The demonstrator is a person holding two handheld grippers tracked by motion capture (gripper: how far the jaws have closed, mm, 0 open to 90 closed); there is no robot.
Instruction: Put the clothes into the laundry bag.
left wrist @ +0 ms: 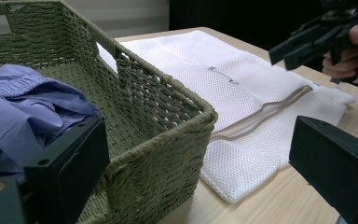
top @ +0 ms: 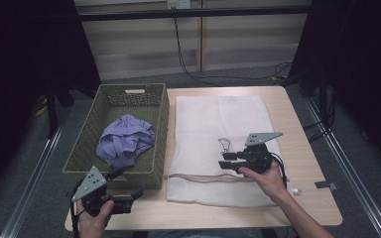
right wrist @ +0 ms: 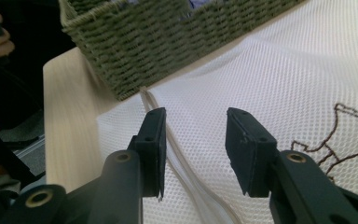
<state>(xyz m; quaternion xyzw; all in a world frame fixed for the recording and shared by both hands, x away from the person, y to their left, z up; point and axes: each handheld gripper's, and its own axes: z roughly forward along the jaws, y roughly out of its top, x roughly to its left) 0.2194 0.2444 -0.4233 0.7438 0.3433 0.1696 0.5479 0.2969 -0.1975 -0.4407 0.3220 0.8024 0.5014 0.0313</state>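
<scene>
Spreading flat across the wooden table [top: 307, 198], a white mesh laundry bag [top: 203, 119] is laid out with its beige zipper line [top: 198, 177] running along the near end, presumably so that the opening can be reached from the person's side. Just beside it, touching its left edge, a woven green basket [top: 158, 124] is set with a crumpled lavender garment [top: 126, 140] inside, apparently placed there so the cloth can be carried across in one short move. The right gripper [top: 224, 161] is held low over the near part of the bag, pointing left toward the basket; its jaws are seen parted in the right gripper view, with nothing pinched between them, the zipper line passing under and between the two pads [right wrist: 154, 140]. No contact with the mesh can be confirmed. The brown cord [top: 223, 145] is seen lying just beyond this gripper. The left gripper [top: 129, 183] is kept at the near outer corner of the basket, jaws standing wide apart and empty, the basket's corner framed between them in the left gripper view, with the garment lying beyond the left-hand jaw, inside the basket, untouched. The zipper is judged to be the next thing grasped.
</scene>
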